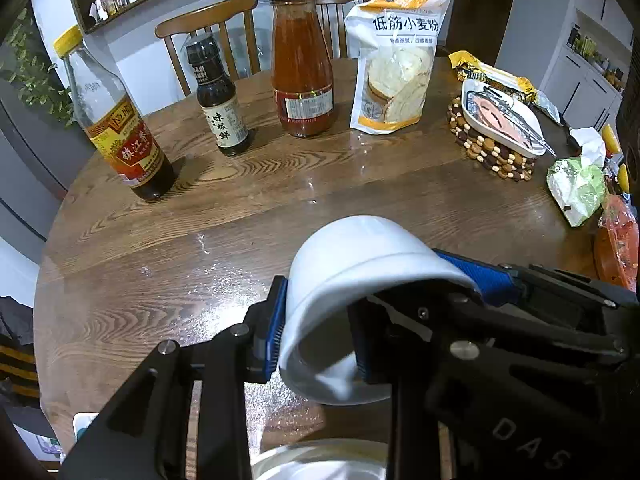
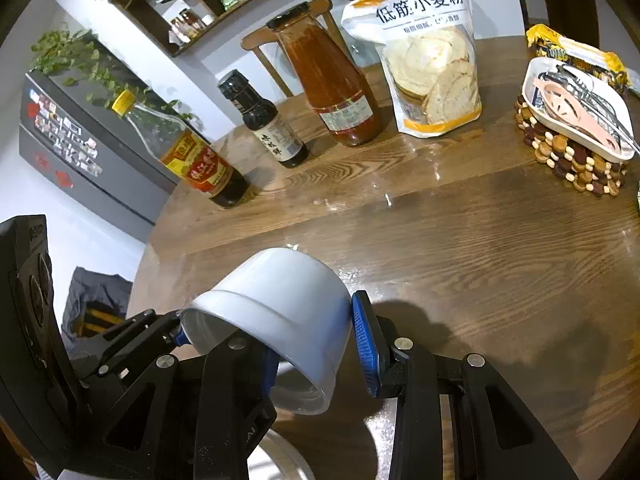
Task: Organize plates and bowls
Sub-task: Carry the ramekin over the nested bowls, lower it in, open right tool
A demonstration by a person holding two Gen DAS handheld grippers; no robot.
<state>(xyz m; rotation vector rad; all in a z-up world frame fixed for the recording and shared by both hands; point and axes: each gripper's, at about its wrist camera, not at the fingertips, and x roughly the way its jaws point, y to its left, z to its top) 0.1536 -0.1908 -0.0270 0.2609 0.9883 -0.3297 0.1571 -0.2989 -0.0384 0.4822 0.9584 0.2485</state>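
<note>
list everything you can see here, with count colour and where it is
white bowl: one, white, tipped on its side above the table
metal dish: one, silver, under the bowl
vinegar bottle: one, yellow cap, far left
dark bottle: one, black, beside it
sauce jar: one, red, centre back
flour bag: one, white and orange, beside the jar
tray: one, white, holding utensils, on the beaded mat
table: one, brown wood
chairs: two, brown, behind the table
left gripper: black, blue pads, clamped on the bowl's wall
right gripper: same, clamped on the opposite wall
</note>
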